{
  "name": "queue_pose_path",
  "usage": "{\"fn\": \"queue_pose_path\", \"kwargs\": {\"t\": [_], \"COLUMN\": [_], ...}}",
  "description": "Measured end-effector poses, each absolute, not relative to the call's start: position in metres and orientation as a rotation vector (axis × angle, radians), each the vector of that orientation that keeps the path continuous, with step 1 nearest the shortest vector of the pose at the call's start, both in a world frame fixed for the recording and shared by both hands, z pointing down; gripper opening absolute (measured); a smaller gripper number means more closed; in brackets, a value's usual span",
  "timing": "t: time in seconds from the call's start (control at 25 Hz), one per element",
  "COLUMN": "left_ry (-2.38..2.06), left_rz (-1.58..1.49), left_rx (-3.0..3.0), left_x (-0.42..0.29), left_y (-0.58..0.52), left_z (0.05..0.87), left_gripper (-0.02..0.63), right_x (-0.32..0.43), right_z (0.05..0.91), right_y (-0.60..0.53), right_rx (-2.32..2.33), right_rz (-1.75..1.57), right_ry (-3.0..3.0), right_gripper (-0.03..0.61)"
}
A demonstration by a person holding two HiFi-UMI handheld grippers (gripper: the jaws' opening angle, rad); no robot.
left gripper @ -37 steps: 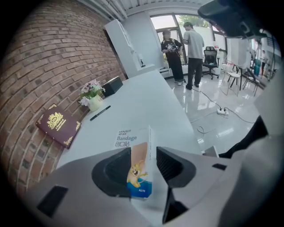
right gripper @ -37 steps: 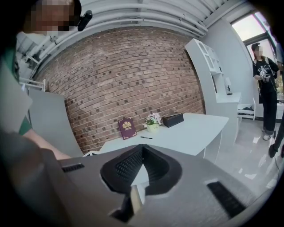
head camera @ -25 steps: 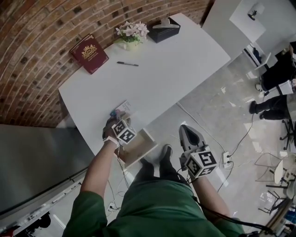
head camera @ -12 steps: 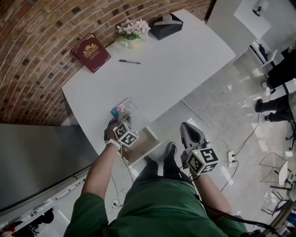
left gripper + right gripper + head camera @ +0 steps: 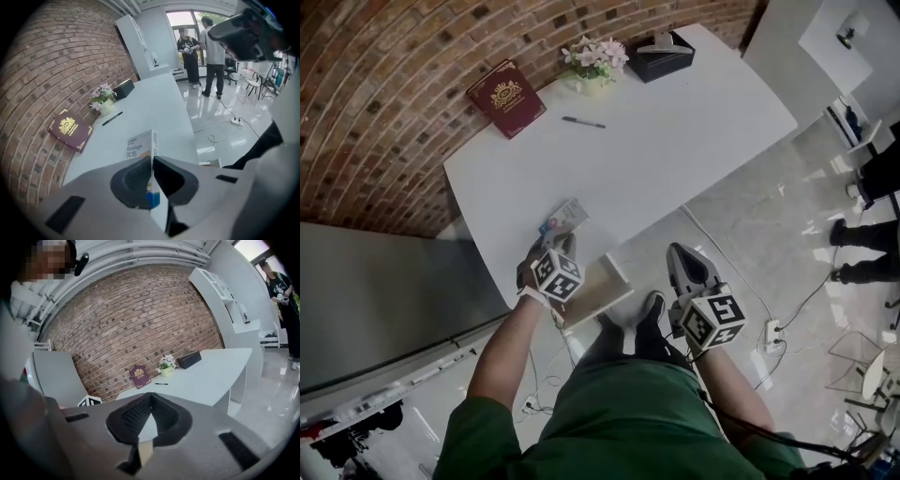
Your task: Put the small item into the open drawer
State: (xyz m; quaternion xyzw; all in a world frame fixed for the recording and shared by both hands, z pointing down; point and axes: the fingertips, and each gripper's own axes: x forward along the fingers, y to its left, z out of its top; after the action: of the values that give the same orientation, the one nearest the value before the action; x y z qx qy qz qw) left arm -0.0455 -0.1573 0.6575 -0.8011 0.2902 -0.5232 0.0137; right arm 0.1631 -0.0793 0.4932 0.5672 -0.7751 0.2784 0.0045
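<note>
Just been closing the left tongs onto the bandage box, and now pinching it flat across its two broad faces, edge-on, long axis pointing up and away from the open drawer. Holding the box at the near edge of the white surface, just beyond the drawer's far end. By the look of it, calling next for a pull back toward the body and down into the drawer. Holding the right tongs pressed together on nothing, off to the drawer's right, farther from the box than the left.
</note>
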Motion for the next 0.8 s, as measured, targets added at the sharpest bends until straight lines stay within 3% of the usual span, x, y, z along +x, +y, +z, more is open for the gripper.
{"fn": "queue_pose_path", "kwargs": {"t": [0.8], "left_ry": [0.914], "left_rz": [-1.474], "left_rx": [-2.664], "left_x": [-0.034], "left_y": [-0.018], "left_z": [0.594], "left_gripper": [0.021], "right_x": [0.095], "right_z": [0.498], "right_y": [-0.094], "right_rx": [1.412], "right_rz": [0.915], "right_ry": [-2.61], "right_gripper": [0.003]}}
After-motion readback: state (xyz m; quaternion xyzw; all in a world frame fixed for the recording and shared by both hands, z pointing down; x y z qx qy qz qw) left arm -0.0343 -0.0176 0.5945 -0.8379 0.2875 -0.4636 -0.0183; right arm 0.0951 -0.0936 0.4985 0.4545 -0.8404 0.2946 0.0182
